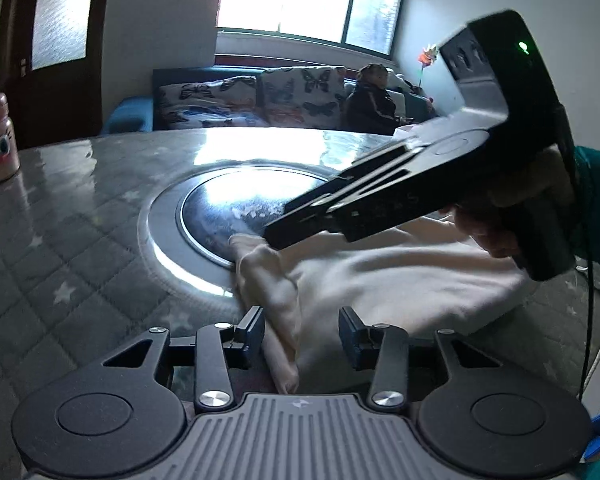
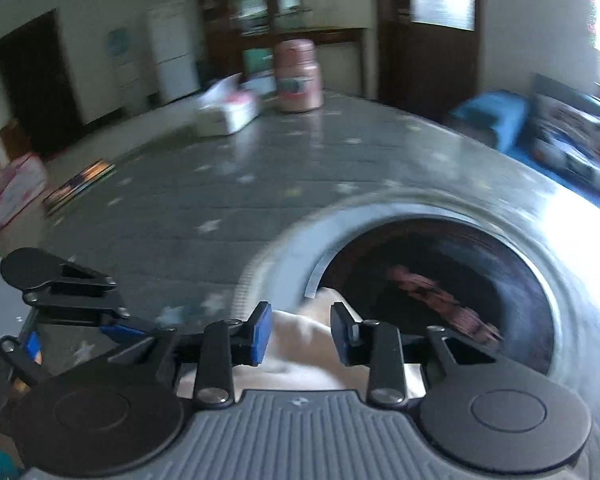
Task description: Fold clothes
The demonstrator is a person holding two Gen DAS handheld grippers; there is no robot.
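**A:** Start closest in. What does the left gripper (image 1: 302, 334) have?

**B:** Its jaws stand wide apart, and a bunched ridge of the cream garment (image 1: 380, 276) runs up between them. I cannot tell whether either pad touches the cloth; nothing is pinched.

**A:** And the right gripper (image 2: 301, 330)?

**B:** Also spread wide. In its own view, which is blurred, a fold of the same cream cloth lies between and under the fingers. From the left wrist view that tool comes in from the right, held in a hand (image 1: 496, 236) with a teal sleeve (image 1: 598, 204), its tip just over the garment's far corner.

**A:** Where does the garment lie?

**B:** On the grey quilted table cover (image 1: 60, 272) with white stars, spread toward the right, with its rumpled corner lapping onto the rim of the round glass turntable (image 1: 236, 208).

**A:** Count things for me.

**B:** One garment, two grippers, one turntable. Farther across the table, one pink jar (image 2: 298, 76) and one white box (image 2: 228, 110) beside it, plus a flat stack of what may be books (image 2: 80, 186) near the left edge.

**A:** Beyond the table?

**B:** A sofa with butterfly-print cushions (image 1: 256, 96), one person (image 1: 370, 100) seated at its right end, and a bright window (image 1: 312, 0) above.
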